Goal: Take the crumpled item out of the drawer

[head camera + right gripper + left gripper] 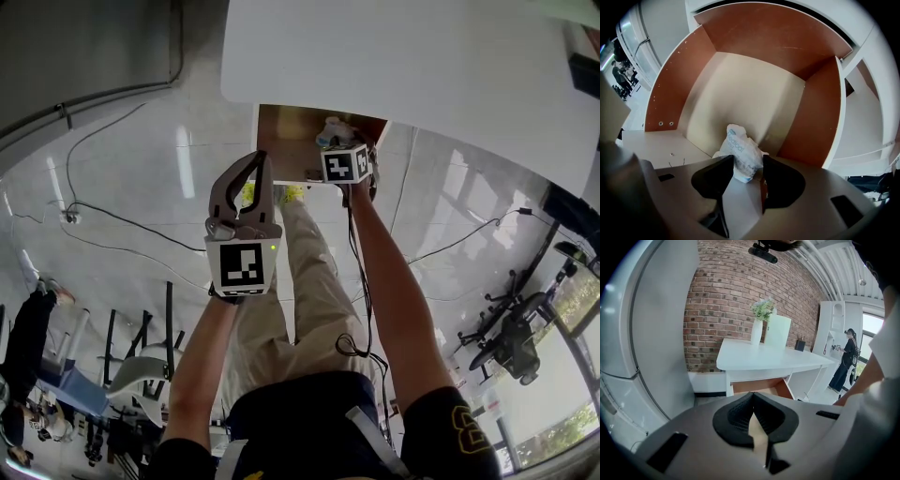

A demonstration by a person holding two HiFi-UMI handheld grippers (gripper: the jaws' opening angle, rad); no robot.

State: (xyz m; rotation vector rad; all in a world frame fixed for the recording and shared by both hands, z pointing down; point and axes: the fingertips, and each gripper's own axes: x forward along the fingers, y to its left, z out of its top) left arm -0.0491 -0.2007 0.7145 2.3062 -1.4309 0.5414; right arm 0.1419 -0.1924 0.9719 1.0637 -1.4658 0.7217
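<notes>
Two grippers were in use, each a smooth grey plastic body with matte black, ribbed pads and a cube of black-and-white square markers. One drawer (675, 89) stood pulled out from under the white, smooth worktop (422, 56); its side and back walls were flat reddish-brown board and its floor a pale beige panel, with two small screw heads (666, 123) set in the left wall. One crumpled item (740, 152) lay on that floor toward the right wall: a thin, creased white plastic wrapper with blue print, bunched into an irregular lump. The right gripper (747, 161) pointed steeply down into the drawer, and its jaws stood partly closed with the crumpled item pinched between the two pads, both of them touching it. The left gripper (753, 397) was held near the person, well apart from the drawer, with its pads meeting at the tips and nothing between them. On the far part of the worktop stood one tall white vase (756, 333) of green sprigs, in front of a rough red brick wall (726, 296).
</notes>
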